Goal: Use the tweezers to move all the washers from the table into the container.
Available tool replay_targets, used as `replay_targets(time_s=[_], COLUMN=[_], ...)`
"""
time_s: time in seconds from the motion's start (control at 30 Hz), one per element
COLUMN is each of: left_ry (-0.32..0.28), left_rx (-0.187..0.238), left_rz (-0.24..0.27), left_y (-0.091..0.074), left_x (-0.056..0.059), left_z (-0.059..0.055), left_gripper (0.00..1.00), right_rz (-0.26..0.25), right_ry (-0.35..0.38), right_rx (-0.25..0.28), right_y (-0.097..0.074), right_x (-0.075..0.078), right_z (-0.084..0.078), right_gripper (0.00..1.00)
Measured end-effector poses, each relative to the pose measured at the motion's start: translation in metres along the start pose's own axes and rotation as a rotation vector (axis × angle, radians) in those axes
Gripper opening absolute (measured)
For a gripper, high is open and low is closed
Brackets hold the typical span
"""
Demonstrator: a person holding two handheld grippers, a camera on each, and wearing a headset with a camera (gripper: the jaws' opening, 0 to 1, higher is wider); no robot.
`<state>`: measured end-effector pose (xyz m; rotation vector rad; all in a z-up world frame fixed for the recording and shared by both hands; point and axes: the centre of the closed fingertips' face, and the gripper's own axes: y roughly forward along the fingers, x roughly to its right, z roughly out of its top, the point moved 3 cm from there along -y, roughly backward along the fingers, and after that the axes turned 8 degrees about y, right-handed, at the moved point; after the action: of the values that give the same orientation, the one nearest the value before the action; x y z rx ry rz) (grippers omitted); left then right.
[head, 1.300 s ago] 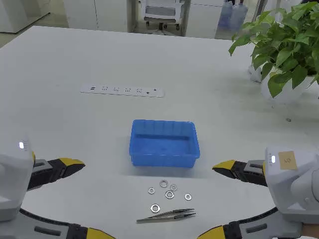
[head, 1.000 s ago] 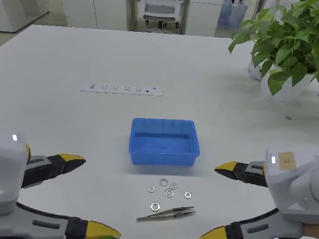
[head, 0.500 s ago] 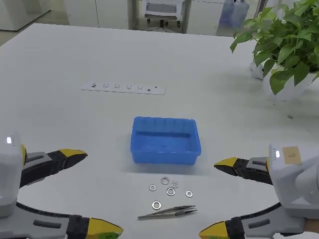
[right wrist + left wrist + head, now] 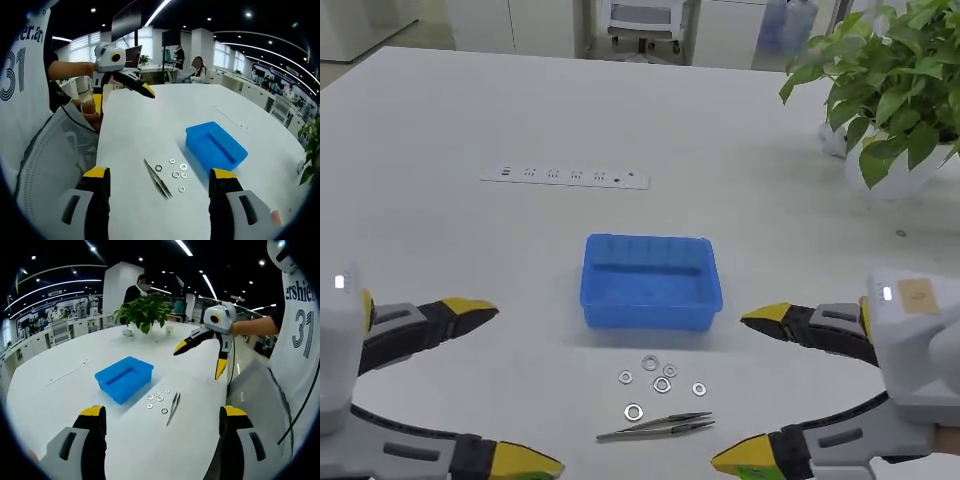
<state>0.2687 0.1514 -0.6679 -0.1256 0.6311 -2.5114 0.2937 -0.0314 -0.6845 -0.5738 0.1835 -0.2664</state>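
Several small metal washers (image 4: 660,385) lie loose on the white table (image 4: 470,230), just in front of a blue container (image 4: 652,282) that has nothing in it. Silver tweezers (image 4: 655,428) rest flat on the near side of the washers. My left gripper (image 4: 505,385) hovers open to their left, and my right gripper (image 4: 730,390) hovers open to their right. Neither holds anything. In the left gripper view the container (image 4: 124,379), washers (image 4: 159,398) and tweezers (image 4: 173,407) lie ahead of the wide jaws. The right gripper view shows the tweezers (image 4: 156,177) and washers (image 4: 176,170) before the container (image 4: 216,146).
A white power strip (image 4: 565,178) lies flat beyond the container. A potted plant (image 4: 885,90) stands at the far right of the table. An office chair (image 4: 640,20) sits behind the far edge. The table's near edge runs just under the grippers.
Both grippers stay open and have drifted slightly inward toward the washers. The tweezers, washers and container lie where they were; the head view has shifted a little.
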Motion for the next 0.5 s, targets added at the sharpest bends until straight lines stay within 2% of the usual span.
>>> replay_targets(time_s=[0.2,0.5], left_ry=[-0.001,-0.022], left_rx=[0.014,-0.027], left_rz=[0.005,-0.008], left_y=[-0.0014,0.0011], left_x=[-0.0008,0.0055], left_z=[0.0036,-0.0057], left_gripper=[0.99,0.99], right_rz=[0.010,0.022], right_ry=[0.001,-0.017], right_rx=[0.004,-0.001], right_y=[0.0000,0.0001], right_x=[-0.0028,-0.0070], right_z=[0.0002,0.0030], right_gripper=[0.83,0.84])
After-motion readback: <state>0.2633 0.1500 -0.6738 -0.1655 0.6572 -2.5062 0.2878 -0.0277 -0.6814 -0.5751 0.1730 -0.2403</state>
